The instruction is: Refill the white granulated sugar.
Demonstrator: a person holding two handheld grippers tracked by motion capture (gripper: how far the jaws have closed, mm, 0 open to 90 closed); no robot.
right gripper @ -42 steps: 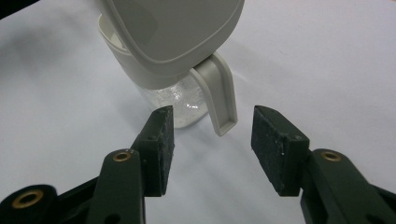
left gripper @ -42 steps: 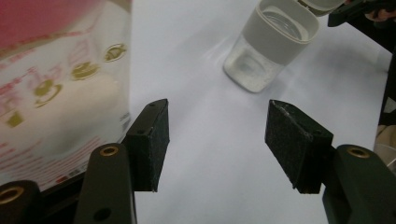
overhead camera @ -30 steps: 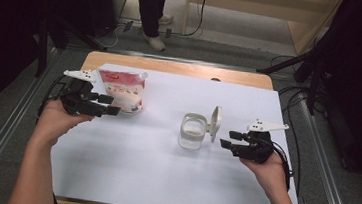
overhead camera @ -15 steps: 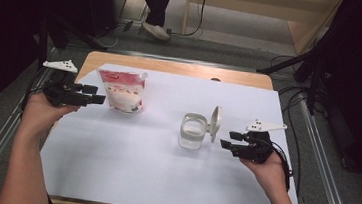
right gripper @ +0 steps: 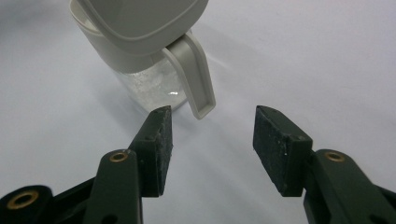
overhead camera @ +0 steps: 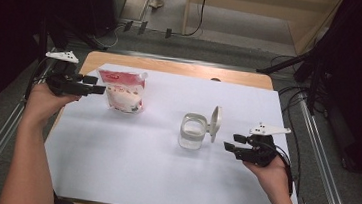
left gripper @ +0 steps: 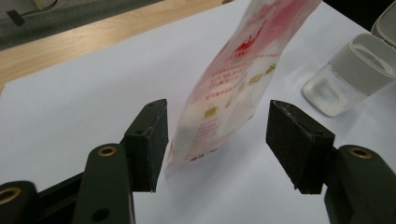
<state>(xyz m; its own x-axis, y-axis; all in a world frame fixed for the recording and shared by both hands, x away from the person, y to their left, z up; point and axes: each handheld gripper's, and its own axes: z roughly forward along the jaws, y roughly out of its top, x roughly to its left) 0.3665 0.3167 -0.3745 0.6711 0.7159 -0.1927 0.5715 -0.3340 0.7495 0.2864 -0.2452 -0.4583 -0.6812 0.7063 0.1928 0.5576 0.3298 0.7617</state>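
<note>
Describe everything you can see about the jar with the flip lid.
The jar is small, clear and squarish, glass or plastic by its look, with a pale grey collar. Its hinged lid stands open and upright on the right. A little white stuff lies at the bottom. It stands upright on the white sheet, near the middle, and nothing else touches it.

Open white sheet [overhead camera: 128, 162] — pouch [overhead camera: 122, 90] and jar [overhead camera: 194, 131] stand well apart.

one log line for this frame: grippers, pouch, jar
left gripper: open, beside pouch, apart | right gripper: open, empty, near jar | jar lid: flipped open | pouch: upright
</note>
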